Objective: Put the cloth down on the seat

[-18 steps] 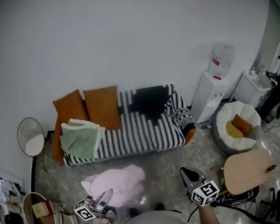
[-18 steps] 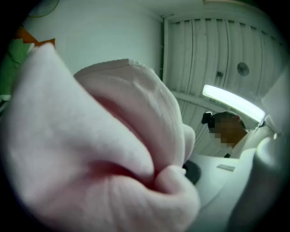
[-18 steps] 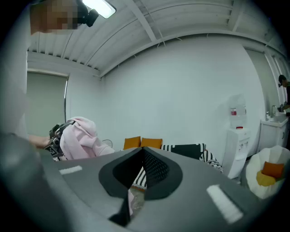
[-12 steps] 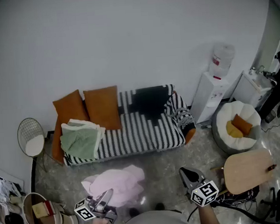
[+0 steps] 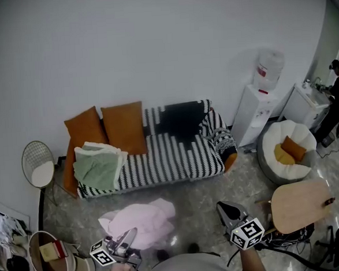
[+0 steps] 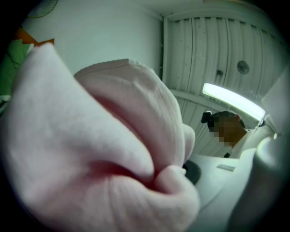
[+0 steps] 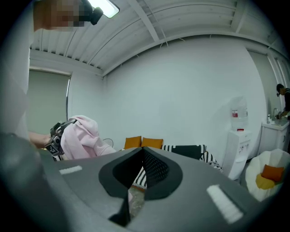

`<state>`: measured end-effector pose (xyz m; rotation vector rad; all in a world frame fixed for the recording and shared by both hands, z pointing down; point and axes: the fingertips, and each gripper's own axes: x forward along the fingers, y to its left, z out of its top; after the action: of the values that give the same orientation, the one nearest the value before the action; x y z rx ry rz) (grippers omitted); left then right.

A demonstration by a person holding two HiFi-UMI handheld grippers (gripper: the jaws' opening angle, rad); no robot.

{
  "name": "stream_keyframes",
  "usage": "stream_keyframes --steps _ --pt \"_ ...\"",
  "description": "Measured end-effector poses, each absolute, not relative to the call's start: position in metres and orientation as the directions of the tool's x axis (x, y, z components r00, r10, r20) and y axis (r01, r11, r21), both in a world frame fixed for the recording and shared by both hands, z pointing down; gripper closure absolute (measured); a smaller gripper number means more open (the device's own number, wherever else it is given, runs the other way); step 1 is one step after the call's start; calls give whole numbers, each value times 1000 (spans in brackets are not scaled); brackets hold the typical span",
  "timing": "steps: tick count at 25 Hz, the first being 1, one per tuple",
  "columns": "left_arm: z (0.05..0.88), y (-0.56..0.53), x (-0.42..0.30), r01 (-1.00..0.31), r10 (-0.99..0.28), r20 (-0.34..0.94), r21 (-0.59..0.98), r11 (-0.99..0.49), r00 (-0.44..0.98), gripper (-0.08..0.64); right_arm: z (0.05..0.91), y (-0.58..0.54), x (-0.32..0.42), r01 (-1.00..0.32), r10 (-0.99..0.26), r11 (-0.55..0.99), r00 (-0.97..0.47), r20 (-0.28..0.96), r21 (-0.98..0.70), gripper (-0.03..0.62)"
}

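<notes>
While tight in the left gripper, one pink cloth; right gripper pressed together; two orange cushions.

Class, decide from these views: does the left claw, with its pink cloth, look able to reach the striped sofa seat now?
Probably not from here: the left claw holds the pink cloth well short of the striped seat, bare floor between. Nothing blocks the way.

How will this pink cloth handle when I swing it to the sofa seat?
Likely floppy: the cloth bunches in soft folds at the left claw and droops off it. Probably light for its bulk, since one pinch carries the whole bundle. It should slump and spread on the seat, not roll.
</notes>
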<state>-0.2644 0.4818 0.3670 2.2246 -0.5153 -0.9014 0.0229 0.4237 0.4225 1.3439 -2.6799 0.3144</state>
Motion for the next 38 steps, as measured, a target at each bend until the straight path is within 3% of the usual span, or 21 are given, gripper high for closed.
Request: stream_keyframes --steps 38 --pt "373 454 -153 -134 -609 -496 697 -704 620 454 467 396 162 -789 -741 589 -614 272 -175 589"
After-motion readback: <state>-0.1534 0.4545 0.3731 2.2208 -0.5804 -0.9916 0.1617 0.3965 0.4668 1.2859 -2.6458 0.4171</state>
